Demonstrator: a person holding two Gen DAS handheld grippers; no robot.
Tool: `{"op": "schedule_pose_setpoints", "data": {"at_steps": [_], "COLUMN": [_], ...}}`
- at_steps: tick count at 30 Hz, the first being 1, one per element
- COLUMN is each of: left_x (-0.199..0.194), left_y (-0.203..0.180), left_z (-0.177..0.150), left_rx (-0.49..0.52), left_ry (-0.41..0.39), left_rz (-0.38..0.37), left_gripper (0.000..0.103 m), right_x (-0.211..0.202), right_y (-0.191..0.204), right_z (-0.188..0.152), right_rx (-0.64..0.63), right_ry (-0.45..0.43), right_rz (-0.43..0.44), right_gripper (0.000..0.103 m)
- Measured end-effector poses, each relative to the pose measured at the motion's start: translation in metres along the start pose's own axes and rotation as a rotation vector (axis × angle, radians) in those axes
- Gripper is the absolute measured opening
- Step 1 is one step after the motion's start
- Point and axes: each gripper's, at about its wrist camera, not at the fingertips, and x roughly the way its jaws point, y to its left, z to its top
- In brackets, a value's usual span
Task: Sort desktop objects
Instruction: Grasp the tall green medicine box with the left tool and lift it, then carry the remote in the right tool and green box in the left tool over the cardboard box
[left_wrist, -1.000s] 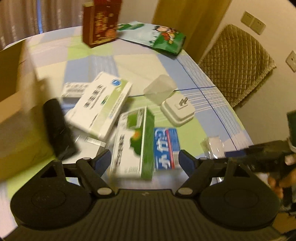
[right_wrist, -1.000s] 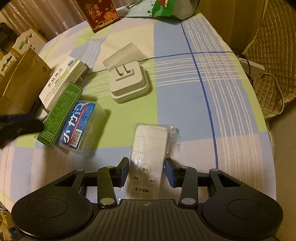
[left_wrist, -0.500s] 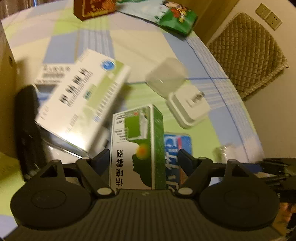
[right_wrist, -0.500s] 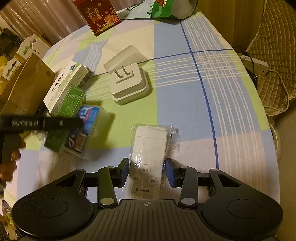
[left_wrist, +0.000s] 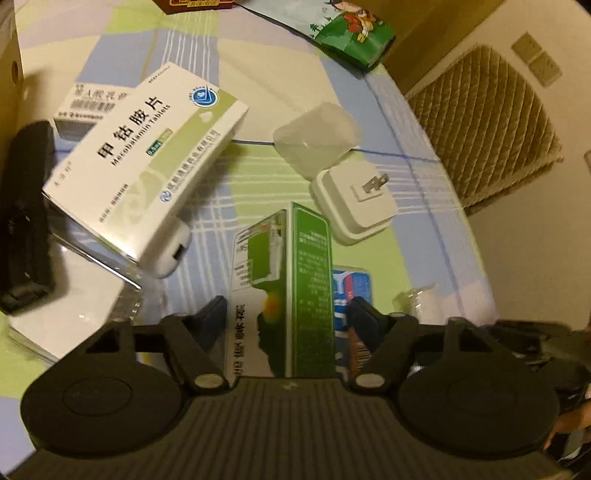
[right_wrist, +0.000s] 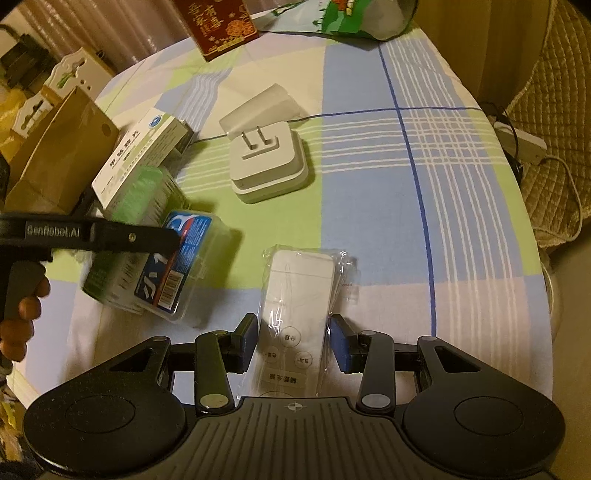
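My left gripper straddles a green medicine box; its jaws stand slightly wider than the box, with a small gap on each side. The box also shows in the right wrist view, tilted up off the cloth. A blue-labelled clear case lies beside it. My right gripper stands around a white remote in a plastic bag, its pads close to both sides, the remote lying on the cloth.
A white-green tablet box, a black case, a white plug adapter with a clear cap, a brown cardboard box, a red box and a snack bag lie on the checked tablecloth.
My left gripper has moved forward and down around the green box, which now stands tilted on its edge. The right gripper has stayed at the remote.
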Motion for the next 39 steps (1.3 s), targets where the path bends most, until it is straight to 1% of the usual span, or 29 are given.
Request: {"op": "schedule_pose_setpoints", "data": {"at_steps": [1,3,5,6,9,11,14,15,16,17,18,19,20,21,22,23,26,30,35,39], "left_x": [0.001,-0.004,-0.011,-0.014,-0.018,-0.014,-0.009,-0.007,-0.005,-0.004,-0.002,-0.001,-0.001,-0.001,-0.002,-0.004,-0.012,-0.035,-0.073,-0.104], "left_y": [0.001,0.01,0.009,0.007,0.001,-0.002,-0.008,-0.01,-0.013,-0.015,-0.018,-0.02,-0.022,-0.022,-0.022,-0.021,-0.017,-0.011,-0.01,-0.007], "left_z": [0.001,-0.001,-0.003,-0.004,-0.006,-0.006,-0.004,-0.003,-0.002,0.0,0.0,-0.001,-0.003,-0.005,-0.008,-0.012,-0.022,-0.033,-0.038,-0.037], "left_rx": [-0.013,-0.07,-0.052,-0.034,0.015,0.024,0.05,0.065,0.08,0.094,0.111,0.128,0.136,0.138,0.132,0.123,0.098,0.066,0.035,0.024], "left_ry": [-0.001,-0.004,0.0,0.003,0.012,0.026,0.024,0.021,0.018,0.015,0.012,0.009,0.008,0.007,0.006,0.004,-0.009,-0.044,-0.114,-0.171], "left_rz": [-0.012,-0.031,0.012,0.04,0.111,0.137,0.158,0.168,0.178,0.188,0.2,0.211,0.217,0.218,0.216,0.212,0.199,0.177,0.16,0.153], "left_gripper": [0.054,0.04,0.033,0.032,0.038,0.041,0.041,0.039,0.038,0.031,0.026,0.026,0.026,0.026,0.026,0.026,0.026,0.026,0.026,0.026], "right_x": [0.0,0.001,0.001,0.001,0.002,0.003,0.003,0.003,0.003,0.003,0.003,0.004,0.005,0.006,0.006,0.006,0.004,-0.004,-0.021,-0.035], "right_y": [0.002,0.003,0.004,0.003,0.003,0.004,0.005,0.005,0.006,0.008,0.012,0.018,0.024,0.026,0.027,0.029,0.023,0.019,0.021,0.034], "right_z": [0.0,0.0,0.0,0.0,0.002,0.002,0.002,0.002,0.001,0.0,-0.001,-0.004,-0.007,-0.009,-0.01,-0.011,-0.009,-0.009,0.003,0.018], "right_rx": [-0.016,-0.026,-0.032,-0.033,-0.041,-0.047,-0.044,-0.043,-0.045,-0.046,-0.065,-0.1,-0.135,-0.149,-0.161,-0.174,-0.148,-0.139,-0.12,-0.122], "right_ry": [0.003,0.006,0.008,0.009,0.018,0.023,0.023,0.023,0.027,0.03,0.03,0.026,0.021,0.017,0.013,0.009,0.013,0.01,-0.02,-0.058], "right_rz": [-0.006,-0.011,-0.011,-0.009,-0.008,-0.011,-0.016,-0.019,-0.019,-0.018,-0.037,-0.071,-0.106,-0.117,-0.127,-0.138,-0.111,-0.091,-0.051,-0.022], "right_gripper": [0.041,0.041,0.041,0.041,0.041,0.041,0.041,0.043,0.056,0.061,0.061,0.06,0.054,0.05,0.043,0.042,0.041,0.04,0.04,0.04]}}
